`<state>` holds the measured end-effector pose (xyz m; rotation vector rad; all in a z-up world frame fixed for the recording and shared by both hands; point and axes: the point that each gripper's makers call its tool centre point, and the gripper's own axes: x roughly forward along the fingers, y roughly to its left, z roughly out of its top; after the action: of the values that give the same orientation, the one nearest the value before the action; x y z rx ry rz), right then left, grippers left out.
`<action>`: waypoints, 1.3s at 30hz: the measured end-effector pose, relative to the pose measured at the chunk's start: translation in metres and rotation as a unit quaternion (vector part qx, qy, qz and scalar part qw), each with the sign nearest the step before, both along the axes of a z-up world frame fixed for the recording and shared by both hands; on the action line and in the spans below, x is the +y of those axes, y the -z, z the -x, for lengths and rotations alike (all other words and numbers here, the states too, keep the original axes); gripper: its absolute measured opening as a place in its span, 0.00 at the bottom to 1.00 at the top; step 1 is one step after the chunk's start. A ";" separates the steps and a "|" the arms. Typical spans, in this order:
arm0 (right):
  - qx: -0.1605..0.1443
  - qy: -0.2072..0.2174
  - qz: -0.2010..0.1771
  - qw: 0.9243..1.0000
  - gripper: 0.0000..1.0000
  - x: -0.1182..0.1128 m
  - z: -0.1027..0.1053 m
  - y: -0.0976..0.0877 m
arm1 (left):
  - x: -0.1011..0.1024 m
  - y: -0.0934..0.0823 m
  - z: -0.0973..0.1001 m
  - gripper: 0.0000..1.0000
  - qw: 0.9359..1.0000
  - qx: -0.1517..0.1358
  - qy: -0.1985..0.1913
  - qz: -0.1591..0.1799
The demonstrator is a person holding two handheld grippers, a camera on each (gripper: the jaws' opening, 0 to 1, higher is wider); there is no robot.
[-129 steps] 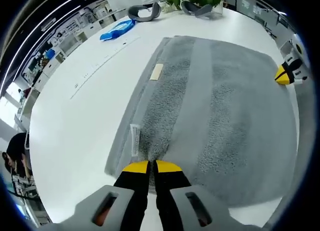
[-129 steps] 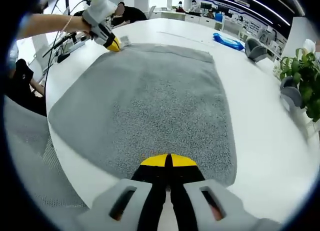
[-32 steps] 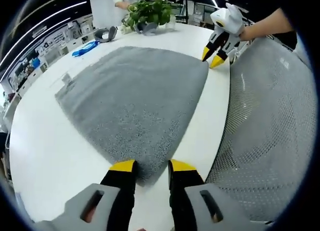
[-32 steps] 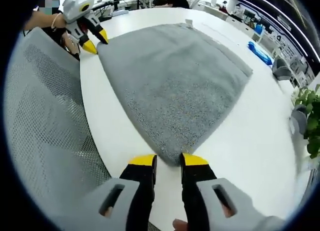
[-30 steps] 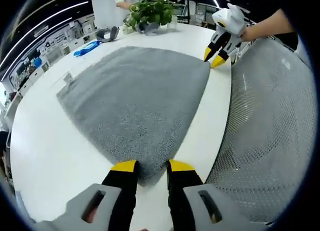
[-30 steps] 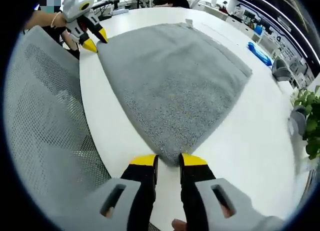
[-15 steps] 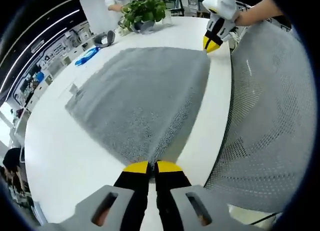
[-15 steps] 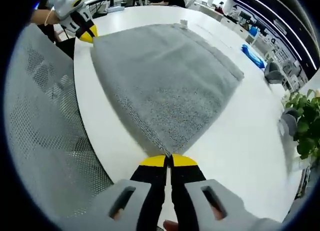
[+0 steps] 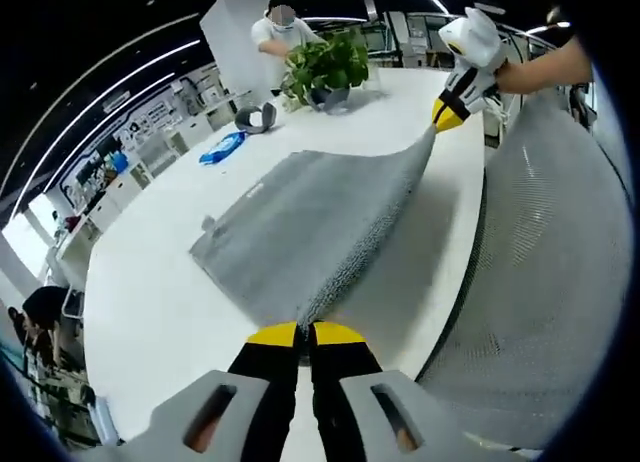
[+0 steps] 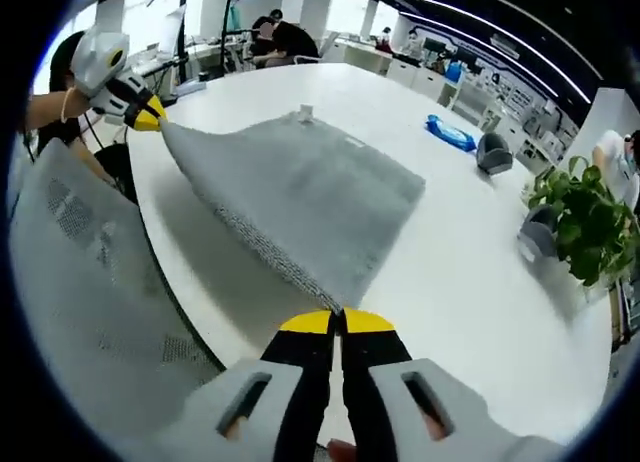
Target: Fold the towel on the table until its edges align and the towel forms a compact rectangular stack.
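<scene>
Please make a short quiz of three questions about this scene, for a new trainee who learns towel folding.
1. True or false: the near edge of the grey terry towel is raised off the white table.
2. What does the left gripper hold? A) the blue packet B) a towel corner C) nothing
3. Fill in: behind the towel in the left gripper view stands a green potted ____.

Key:
1. True; both corners are lifted and the far part rests on the table.
2. B; the right gripper is also shut on a corner.
3. plant
</scene>
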<state>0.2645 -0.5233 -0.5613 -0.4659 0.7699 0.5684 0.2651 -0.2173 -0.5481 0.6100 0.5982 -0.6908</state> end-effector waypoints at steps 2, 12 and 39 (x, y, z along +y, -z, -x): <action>-0.009 0.003 -0.004 1.000 0.00 0.001 0.000 -0.009 | 0.001 -0.010 -0.001 0.03 1.000 -0.010 -0.001 -0.002; -0.040 -0.001 -0.020 0.999 0.00 0.005 0.003 -0.056 | 0.005 -0.057 0.003 0.03 0.999 -0.034 -0.009 0.005; -0.068 -0.011 -0.004 0.998 0.00 0.007 -0.056 -0.083 | 0.004 -0.087 -0.058 0.02 0.998 -0.059 -0.001 -0.035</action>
<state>0.3204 -0.5167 -0.4783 -0.5007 0.6327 0.5534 0.3227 -0.2132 -0.4614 0.7105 0.5140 -0.6290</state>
